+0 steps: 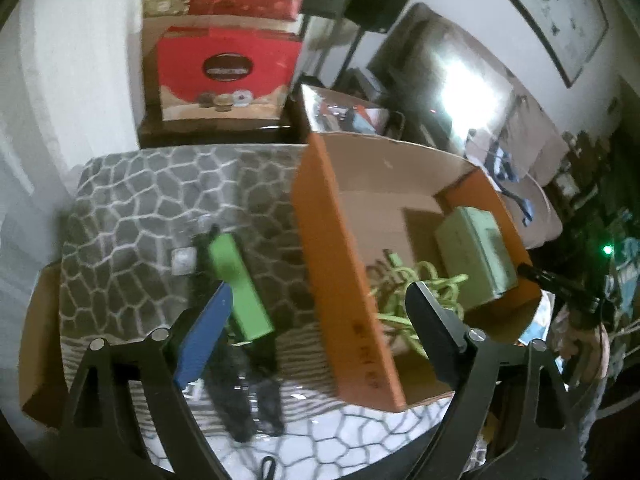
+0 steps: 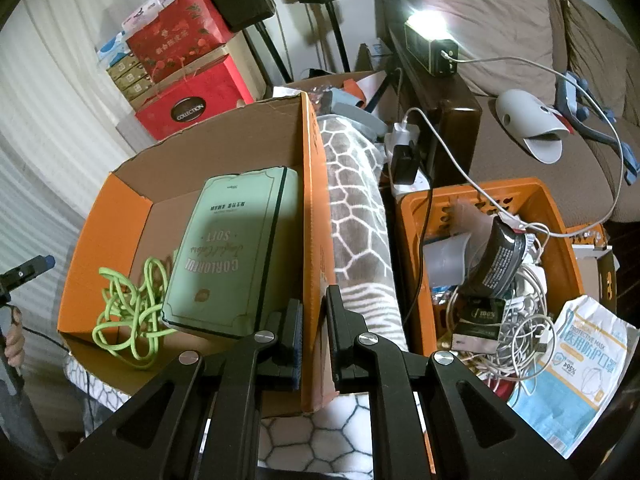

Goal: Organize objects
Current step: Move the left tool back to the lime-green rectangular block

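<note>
An orange cardboard box stands on a grey patterned blanket. Inside lie a pale green notebook and a tangled light green cord; both also show in the left wrist view, notebook and cord. A bright green flat bar-shaped object lies on the blanket left of the box, over a dark fuzzy item. My left gripper is open, straddling the green object and the box's left wall. My right gripper is shut on the box's right wall.
An orange plastic crate of cables and packets stands right of the box, with a mask packet beside it. Red gift boxes are stacked behind. A sofa, a power strip and chargers sit at right.
</note>
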A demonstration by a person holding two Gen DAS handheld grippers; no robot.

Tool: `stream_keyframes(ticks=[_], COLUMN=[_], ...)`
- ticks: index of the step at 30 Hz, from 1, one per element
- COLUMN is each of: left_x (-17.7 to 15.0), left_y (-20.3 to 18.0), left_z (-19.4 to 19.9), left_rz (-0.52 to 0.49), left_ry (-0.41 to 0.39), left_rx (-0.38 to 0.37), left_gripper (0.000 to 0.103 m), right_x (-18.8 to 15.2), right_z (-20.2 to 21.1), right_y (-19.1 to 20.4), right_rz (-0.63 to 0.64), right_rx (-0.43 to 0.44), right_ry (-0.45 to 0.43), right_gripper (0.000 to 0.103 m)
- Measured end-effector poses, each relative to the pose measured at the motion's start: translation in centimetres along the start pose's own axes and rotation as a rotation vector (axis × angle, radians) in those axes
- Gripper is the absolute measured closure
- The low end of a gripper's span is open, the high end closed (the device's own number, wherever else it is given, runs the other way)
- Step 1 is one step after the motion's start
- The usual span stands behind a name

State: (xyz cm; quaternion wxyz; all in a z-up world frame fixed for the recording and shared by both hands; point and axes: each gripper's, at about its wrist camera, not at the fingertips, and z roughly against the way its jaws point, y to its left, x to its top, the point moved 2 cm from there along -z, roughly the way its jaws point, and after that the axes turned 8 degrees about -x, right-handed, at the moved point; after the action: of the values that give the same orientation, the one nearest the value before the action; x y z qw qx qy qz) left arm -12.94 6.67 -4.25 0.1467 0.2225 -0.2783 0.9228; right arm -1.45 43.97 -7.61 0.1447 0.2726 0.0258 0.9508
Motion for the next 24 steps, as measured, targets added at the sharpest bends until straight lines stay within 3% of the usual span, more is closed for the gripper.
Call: stream_keyframes(ticks=[9,15,24], left_x=[-0.7,-1.1,-1.7], left_y=[6.1,9.3,11.5], left_z=[0.0,-0.7,-2.6], left_rz=[0.134,0.173,0.253], left_ry=[-0.018,0.018,0.047], left_rx=[0.05,0.118,0.09], left_gripper=[0.016,0.016,0.016], right_x=[0.1,0.0,0.0], right_z=[0.0,0.0,0.0], right_y=[0.0,0.0,-0.1], right_rz=[0.008,0.009,0.009], right_rx=[0.013,0.012,0.011], right_ry=[0.003,0.0,0.001], right_gripper=[0.093,0.093,0.093])
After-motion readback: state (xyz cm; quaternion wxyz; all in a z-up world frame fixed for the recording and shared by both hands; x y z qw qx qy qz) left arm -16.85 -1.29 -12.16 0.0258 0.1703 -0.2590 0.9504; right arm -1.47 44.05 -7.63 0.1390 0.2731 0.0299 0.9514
